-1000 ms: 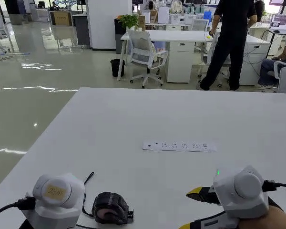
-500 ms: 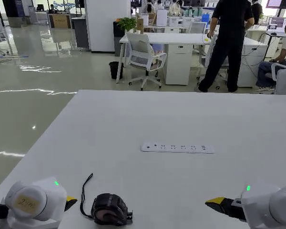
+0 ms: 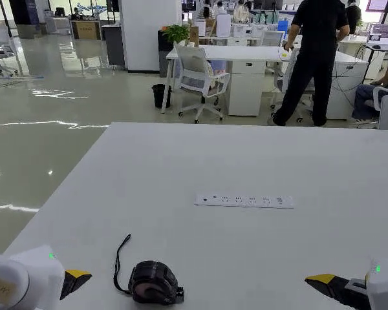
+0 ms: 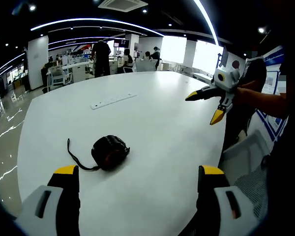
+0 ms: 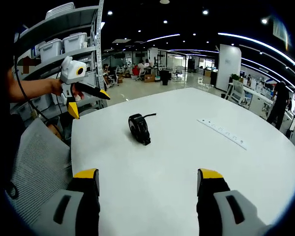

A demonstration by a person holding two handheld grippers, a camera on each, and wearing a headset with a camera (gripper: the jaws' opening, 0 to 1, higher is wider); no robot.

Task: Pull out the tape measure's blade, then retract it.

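The left gripper stands with its jaws spread wide, holding nothing and touching nothing; the right gripper is likewise gaping and empty, held in the air off the table's near right edge; the tape measure lies on the table near the left front, its black strap trailing to its left, well apart from both grippers. A second ago both grippers sat further in over the table, the left one just beside the tape measure; now both are drawn back toward the near corners, while the tape measure and the power strip lie as before. Count: two grippers; one tape measure; one power strip.
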